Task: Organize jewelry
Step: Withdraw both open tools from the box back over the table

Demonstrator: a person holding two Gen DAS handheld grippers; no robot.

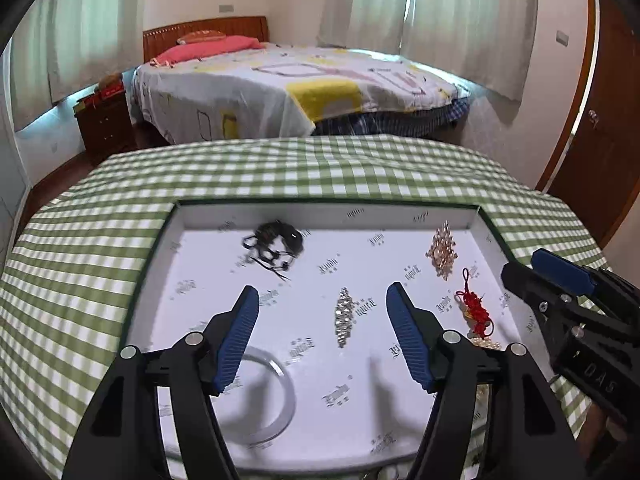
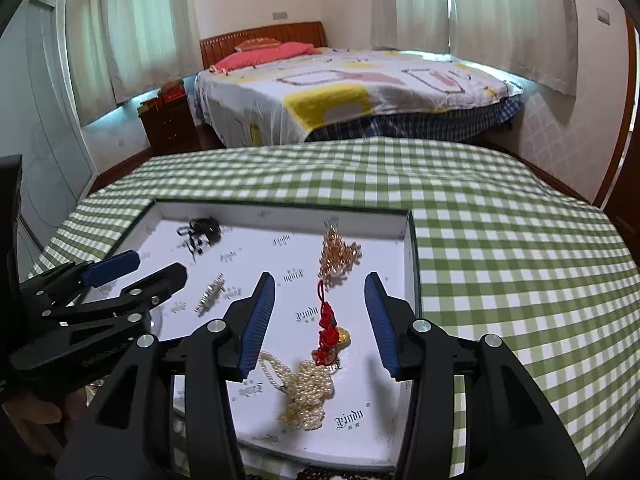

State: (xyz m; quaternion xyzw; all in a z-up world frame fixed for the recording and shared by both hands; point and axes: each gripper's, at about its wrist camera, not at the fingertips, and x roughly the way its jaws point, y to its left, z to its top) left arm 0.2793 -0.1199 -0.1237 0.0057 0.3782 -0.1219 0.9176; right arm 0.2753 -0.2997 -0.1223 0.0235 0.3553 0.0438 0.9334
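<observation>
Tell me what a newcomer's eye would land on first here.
The white tray on the green checked tablecloth, with jewelry scattered inside. Brightest is the red knot tassel near the tray's right side, a heap of pearls just in front of it. Both grippers hover over the tray, jaws open and empty.

The left gripper (image 1: 320,296) and the right gripper (image 2: 320,284) both tilt downward, fingers spread with nothing between; the right sits at the left's 3 o'clock.
</observation>
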